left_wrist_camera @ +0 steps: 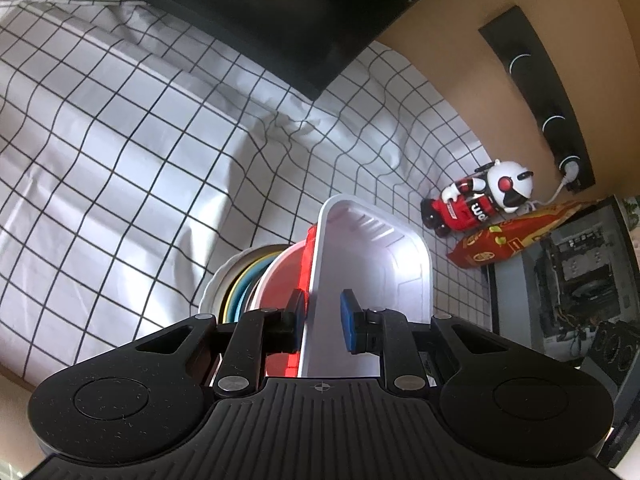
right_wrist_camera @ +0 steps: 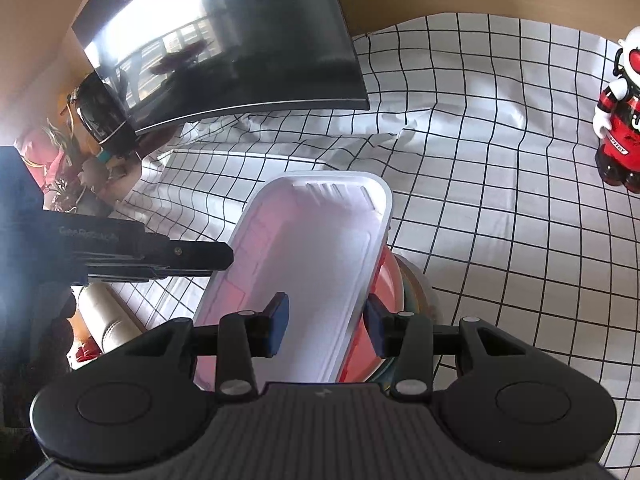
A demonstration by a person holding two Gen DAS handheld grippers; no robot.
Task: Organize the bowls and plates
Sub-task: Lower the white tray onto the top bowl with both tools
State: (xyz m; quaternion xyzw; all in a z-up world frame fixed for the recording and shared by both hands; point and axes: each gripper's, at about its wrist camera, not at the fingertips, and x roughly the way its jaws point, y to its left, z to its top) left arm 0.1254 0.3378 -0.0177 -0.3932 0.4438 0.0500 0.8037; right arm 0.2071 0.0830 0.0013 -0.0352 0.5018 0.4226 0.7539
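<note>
Wrinkled black-grid white tablecloth (left_wrist_camera: 132, 152), tan wall (left_wrist_camera: 460, 52) — dark monitor (right_wrist_camera: 240, 40)

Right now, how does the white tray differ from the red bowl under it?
The white tray is rectangular with rounded corners; the red bowl is round. The tray sits on top of the stack, the bowl below it, above other nested dishes. The tray's long rims run between the jaws of both the left hand-held gripper and the right hand-held gripper; the bowl sits beneath. Both rest in one stack on the checked cloth.
</note>
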